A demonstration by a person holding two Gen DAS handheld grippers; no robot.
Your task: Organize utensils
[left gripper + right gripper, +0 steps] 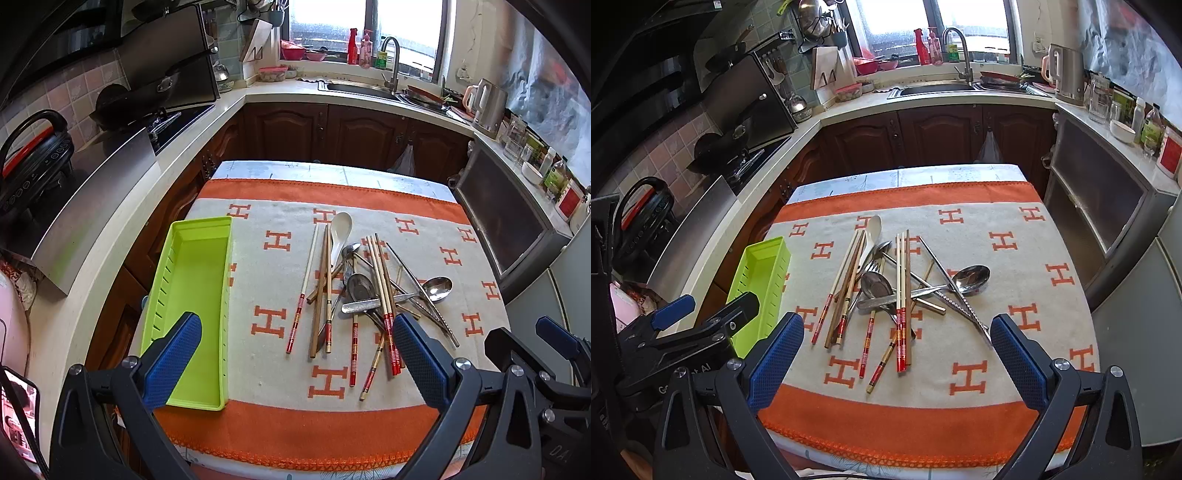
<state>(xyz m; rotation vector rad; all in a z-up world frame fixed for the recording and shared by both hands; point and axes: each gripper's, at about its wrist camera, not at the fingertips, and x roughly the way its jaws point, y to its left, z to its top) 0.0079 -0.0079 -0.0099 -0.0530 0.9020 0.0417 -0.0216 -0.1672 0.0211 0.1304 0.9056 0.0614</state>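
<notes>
A pile of utensils lies mid-table: several chopsticks (384, 291) (903, 295), a white ceramic spoon (339, 230) (872, 230), metal spoons (437, 288) (971, 277) and a fork. An empty lime-green tray (192, 310) (761, 284) sits at the table's left edge. My left gripper (295, 358) is open and empty, held above the table's near edge, with its left finger over the tray. My right gripper (897, 358) is open and empty, near the front of the pile. The left gripper also shows in the right wrist view (709, 314).
The table carries an orange and cream cloth (280, 417) (960, 410) with H marks. Kitchen counters surround it: stove and wok (133, 103) to the left, sink (362, 88) at the back, a cabinet (506, 221) close on the right.
</notes>
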